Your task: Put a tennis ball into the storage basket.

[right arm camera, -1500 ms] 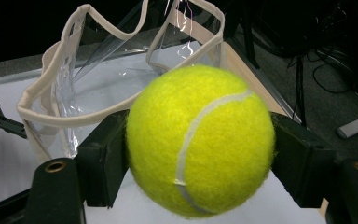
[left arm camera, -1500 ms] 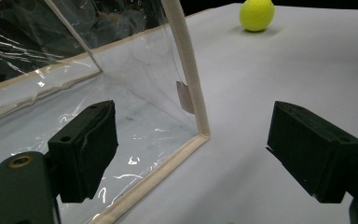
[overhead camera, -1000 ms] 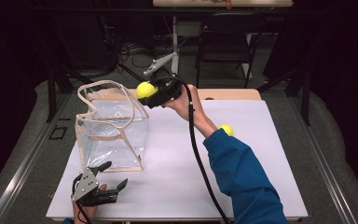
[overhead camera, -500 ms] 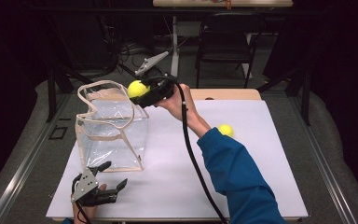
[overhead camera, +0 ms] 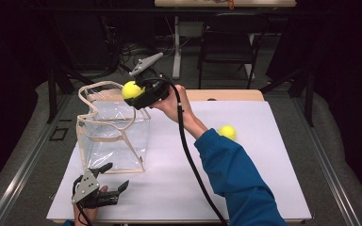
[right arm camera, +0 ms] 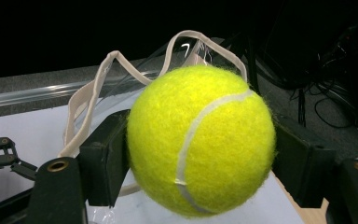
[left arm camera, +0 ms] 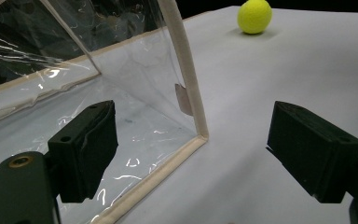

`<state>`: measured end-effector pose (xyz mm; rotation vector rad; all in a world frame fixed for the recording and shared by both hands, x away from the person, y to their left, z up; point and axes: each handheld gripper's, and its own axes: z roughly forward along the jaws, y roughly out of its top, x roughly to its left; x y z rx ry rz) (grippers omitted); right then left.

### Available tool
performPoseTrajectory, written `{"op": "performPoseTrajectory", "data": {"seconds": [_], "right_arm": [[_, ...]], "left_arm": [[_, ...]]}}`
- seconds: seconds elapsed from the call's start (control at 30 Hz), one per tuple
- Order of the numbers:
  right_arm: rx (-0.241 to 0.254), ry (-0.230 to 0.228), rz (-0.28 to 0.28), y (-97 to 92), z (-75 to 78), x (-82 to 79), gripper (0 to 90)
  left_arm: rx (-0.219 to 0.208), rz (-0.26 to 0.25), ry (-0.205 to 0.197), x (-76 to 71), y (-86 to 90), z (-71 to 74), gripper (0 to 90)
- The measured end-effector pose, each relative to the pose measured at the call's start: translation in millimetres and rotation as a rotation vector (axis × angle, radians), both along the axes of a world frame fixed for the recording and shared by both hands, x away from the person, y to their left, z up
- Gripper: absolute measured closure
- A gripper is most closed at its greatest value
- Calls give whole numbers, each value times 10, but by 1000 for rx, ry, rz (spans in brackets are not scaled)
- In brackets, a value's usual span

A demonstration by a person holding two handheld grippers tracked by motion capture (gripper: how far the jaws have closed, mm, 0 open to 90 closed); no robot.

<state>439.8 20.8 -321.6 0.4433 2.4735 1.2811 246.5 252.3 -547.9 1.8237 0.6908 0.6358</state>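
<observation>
1. Right gripper [overhead camera: 134,92] is clamped on a yellow tennis ball [overhead camera: 132,89], both pads pressed against its sides, as the right gripper view shows [right arm camera: 200,140]. It hangs above the far rim of the clear bag [overhead camera: 113,136], near the far left corner of the table [overhead camera: 264,188].
2. Judged from that, the pick-up is done; the drop into the bag is not.
3. Inside the bag no ball can be seen, so nothing seems packed yet.
4. Left gripper [overhead camera: 106,181] rests at the near left edge of the table, jaws spread wide and empty, just beside the bag's near corner [left arm camera: 200,135].
5. A second tennis ball [overhead camera: 227,133] lies on the table toward the right, well apart from the bag [left arm camera: 255,16]; it probably remains to be fetched.
</observation>
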Motion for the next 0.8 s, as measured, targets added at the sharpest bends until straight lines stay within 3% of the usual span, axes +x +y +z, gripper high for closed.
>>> {"op": "performPoseTrajectory", "data": {"seconds": [0.8], "right_arm": [[6,1,12,266,-51,23,266]], "left_arm": [[-6,1,0,-10,3,2,159]]}}
